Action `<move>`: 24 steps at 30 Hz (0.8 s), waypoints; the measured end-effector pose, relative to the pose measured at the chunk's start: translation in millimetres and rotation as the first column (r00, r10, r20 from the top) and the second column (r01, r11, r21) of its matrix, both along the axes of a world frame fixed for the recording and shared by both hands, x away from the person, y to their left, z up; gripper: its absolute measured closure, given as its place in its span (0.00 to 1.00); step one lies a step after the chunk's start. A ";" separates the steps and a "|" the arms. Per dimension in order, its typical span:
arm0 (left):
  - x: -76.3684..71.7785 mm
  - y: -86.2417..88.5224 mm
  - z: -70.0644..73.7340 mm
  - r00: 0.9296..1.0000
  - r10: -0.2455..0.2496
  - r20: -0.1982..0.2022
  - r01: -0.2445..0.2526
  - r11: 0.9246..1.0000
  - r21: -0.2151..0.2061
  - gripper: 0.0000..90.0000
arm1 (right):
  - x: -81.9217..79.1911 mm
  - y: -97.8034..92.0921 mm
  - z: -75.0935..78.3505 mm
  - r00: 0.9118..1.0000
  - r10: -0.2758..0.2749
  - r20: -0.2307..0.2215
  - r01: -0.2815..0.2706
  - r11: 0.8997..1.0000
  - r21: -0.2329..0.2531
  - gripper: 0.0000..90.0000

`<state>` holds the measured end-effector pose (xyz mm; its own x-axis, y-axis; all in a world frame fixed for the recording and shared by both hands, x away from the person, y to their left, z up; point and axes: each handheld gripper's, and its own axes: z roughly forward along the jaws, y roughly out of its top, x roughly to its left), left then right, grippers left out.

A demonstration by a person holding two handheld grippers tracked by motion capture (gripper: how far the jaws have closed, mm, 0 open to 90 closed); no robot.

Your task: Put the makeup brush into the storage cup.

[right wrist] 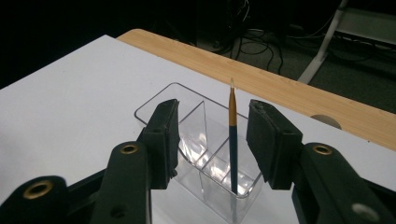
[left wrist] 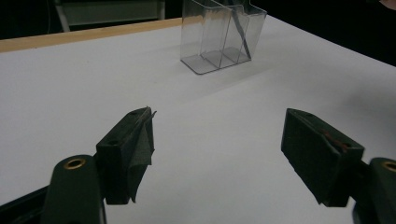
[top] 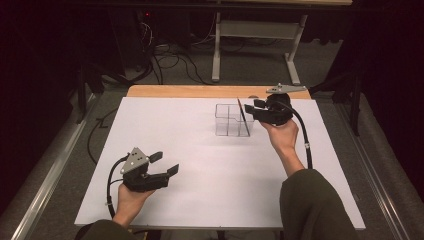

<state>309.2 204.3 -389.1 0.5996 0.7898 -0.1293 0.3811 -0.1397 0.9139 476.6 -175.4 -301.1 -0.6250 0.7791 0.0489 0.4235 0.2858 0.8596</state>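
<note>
**Paintbrush standing in the clear organiser, both grippers parted**

In the high view a clear plastic organiser (top: pixel 233 120) with several compartments stands on the white tabletop (top: pixel 200 165), a little right of centre and in the upper half of the frame. A thin paintbrush (top: pixel 242 116) leans inside it, at its right side, handle down and tip up.

The right gripper (top: pixel 251 107) sits at the upper right of that view, held in the person's right hand (top: pixel 281 135), its jaws pointing left at the organiser's right edge. In the right gripper view the two black jaws stand apart with the paintbrush (right wrist: pixel 232 140) upright between them, nearer the right jaw; whether that jaw touches it I cannot tell. The brush has a dark blue handle, an orange-yellow band above it and a pale pointed tip, and its lower end rests in the nearest compartment of the organiser (right wrist: pixel 187 140), low in the middle of the frame.

The left gripper (top: pixel 165 162) is at the lower left of the high view, held in the left hand (top: pixel 131 197), well apart from the organiser. Its jaws are spread wide with nothing between them. In the left gripper view they rise from the bottom corners over bare tabletop, and the organiser (left wrist: pixel 219 37) shows at the top centre.
</note>
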 end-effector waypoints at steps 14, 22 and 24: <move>-0.4 -0.3 0.1 1.000 -0.001 0.001 0.001 1.000 0.003 0.28 | -9.5 -9.0 2.2 1.000 -0.001 -0.002 0.001 1.000 0.003 0.58; -0.5 -1.0 0.0 1.000 0.000 0.002 0.000 1.000 0.000 0.28 | -15.0 -14.9 3.6 1.000 0.002 0.000 -0.002 1.000 0.002 0.56; -0.6 -1.2 0.0 1.000 -0.001 0.002 0.001 1.000 0.002 0.28 | -16.4 -15.8 3.7 1.000 0.001 0.001 -0.001 1.000 0.001 0.56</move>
